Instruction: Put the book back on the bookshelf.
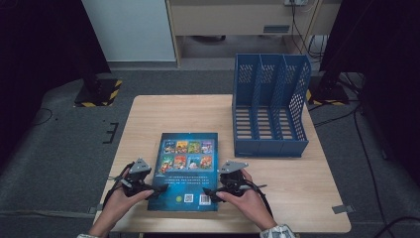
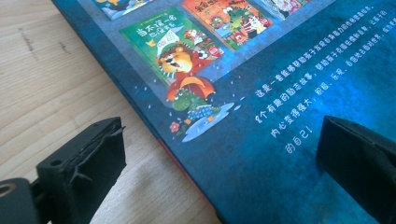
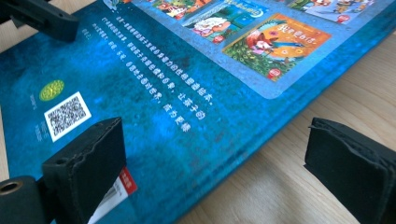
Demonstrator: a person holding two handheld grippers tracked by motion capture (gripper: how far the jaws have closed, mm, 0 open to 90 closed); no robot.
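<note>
So far the picture book (image 1: 188,168) lies flat, apparently ungripped; left gripper (image 1: 157,189) and right gripper (image 1: 210,193) gape wide astride its near edges, blue file rack (image 1: 270,106) unfilled.

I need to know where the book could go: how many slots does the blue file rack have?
3. The blue file rack has a left, a middle and a right slot, side by side, beyond the book.

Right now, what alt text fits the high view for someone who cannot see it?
A blue picture book lies flat, back cover up, on a wooden table, with the left claw and right claw open at its near corners. A blue three-slot file rack stands at the table's far right.
</note>
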